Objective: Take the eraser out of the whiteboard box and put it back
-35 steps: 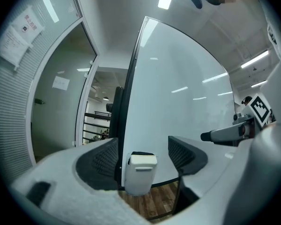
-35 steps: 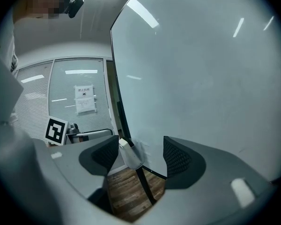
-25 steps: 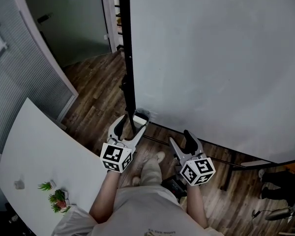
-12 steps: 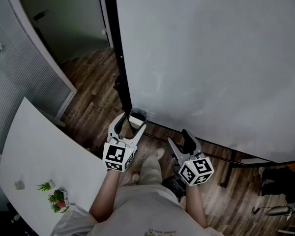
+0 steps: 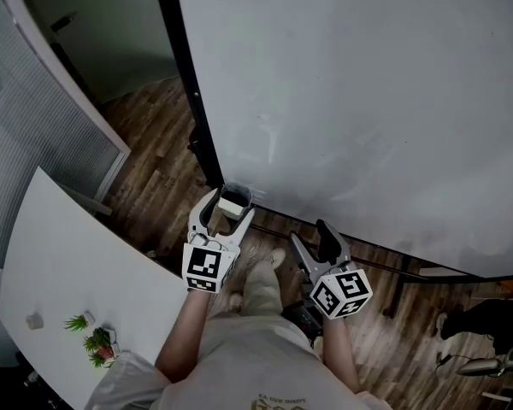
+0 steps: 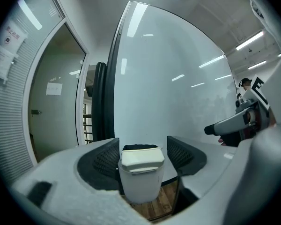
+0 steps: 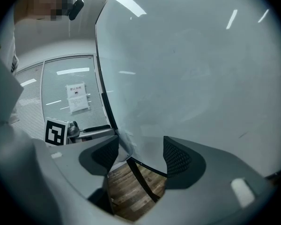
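A small white whiteboard box [image 5: 237, 196] hangs at the lower left corner of the whiteboard [image 5: 368, 101]. Standing in the box [image 6: 139, 186] is the eraser [image 6: 142, 158], cream-coloured with black felt along its top edge. My left gripper [image 5: 229, 210] points at the box with one jaw on each side of the eraser. Its jaws are closing, and a gap shows between each pad and the eraser. To the right my right gripper [image 5: 310, 236] is open and holds nothing, aimed at the board's bottom edge.
The board's black frame post [image 5: 188, 101] runs up beside the box. A white table [image 5: 77, 272] with a small plant [image 5: 98, 342] lies at the left. A glass partition with blinds [image 5: 34, 143] stands beyond. The person's legs [image 5: 263, 293] are over wooden floor.
My left gripper has moved forward so that the box and eraser now sit between its jaws instead of at one fingertip. The right gripper has sunk a little.
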### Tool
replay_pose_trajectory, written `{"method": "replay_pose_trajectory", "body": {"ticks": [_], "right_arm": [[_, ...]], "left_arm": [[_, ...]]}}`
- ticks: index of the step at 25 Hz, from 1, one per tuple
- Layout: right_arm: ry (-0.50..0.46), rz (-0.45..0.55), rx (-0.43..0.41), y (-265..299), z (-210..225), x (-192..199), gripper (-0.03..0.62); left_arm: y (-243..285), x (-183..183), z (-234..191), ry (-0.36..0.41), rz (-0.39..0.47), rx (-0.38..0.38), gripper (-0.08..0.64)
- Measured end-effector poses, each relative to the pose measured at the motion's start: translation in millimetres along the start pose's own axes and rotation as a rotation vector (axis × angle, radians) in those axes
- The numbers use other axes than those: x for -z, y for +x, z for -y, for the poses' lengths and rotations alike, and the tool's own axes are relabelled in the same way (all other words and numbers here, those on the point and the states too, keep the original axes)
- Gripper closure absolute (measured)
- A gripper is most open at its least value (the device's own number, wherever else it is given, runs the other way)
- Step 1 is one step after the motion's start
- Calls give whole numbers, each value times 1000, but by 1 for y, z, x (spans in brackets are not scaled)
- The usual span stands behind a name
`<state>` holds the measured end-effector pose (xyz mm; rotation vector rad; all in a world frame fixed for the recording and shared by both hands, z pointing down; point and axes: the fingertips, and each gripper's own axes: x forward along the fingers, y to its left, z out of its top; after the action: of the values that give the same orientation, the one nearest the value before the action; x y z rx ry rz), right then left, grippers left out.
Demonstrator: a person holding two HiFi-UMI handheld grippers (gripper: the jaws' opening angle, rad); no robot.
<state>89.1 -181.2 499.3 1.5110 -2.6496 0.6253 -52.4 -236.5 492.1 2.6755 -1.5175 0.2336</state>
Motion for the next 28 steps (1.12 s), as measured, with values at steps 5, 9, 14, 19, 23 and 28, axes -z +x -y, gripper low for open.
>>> {"method": "replay_pose_trajectory", "body": {"ticks": [5, 9, 14, 19, 23, 28], "right_arm": [[1, -4, -6, 4, -1, -1, 291], [2, -13, -11, 8, 0, 1, 291], [9, -25, -18, 12, 1, 6, 291], [18, -27, -31, 15, -1, 7, 293], [16, -28, -32, 17, 1, 6, 293], [22, -34, -30, 17, 3, 8, 293]], "left_arm": [[5, -2, -5, 6, 7, -13, 259], [7, -1, -5, 2, 20, -13, 263], [9, 3, -4, 5, 28, -14, 264], [9, 2, -4, 14, 50, -15, 265], [8, 1, -4, 8, 65, -23, 268], [8, 0, -6, -2, 76, -35, 288]]}}
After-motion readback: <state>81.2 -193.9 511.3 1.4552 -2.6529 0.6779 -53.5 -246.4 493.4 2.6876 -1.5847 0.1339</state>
